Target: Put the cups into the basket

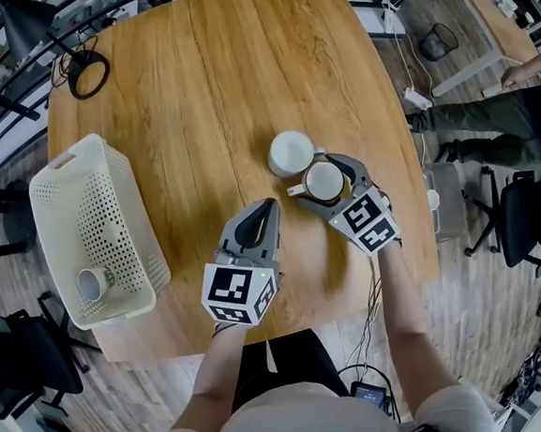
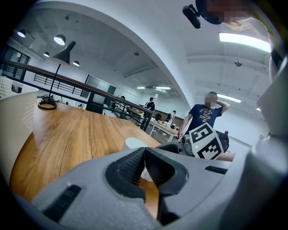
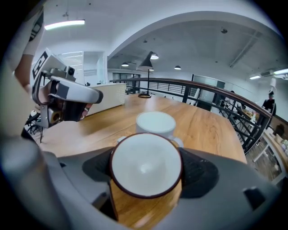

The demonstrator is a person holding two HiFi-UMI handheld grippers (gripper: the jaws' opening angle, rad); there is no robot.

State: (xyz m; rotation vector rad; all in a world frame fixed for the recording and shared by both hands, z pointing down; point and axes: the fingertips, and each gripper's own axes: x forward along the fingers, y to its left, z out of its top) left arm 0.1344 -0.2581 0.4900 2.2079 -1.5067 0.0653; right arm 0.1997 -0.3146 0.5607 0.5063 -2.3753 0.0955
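Observation:
Two cups stand right of the table's middle. My right gripper is shut on the near one, a white cup with a dark rim that rests on the wood; its pads lie against both sides of that cup. Its handle points left. The plain white cup stands just beyond it, touching or nearly so. My left gripper hovers left of the cups, shut and empty. The cream perforated basket sits at the table's left edge with one white cup lying inside.
A black cable loop and a lamp base lie at the table's far left corner. A person's arm and a dark chair are off the table to the right. Bare wood lies between the cups and the basket.

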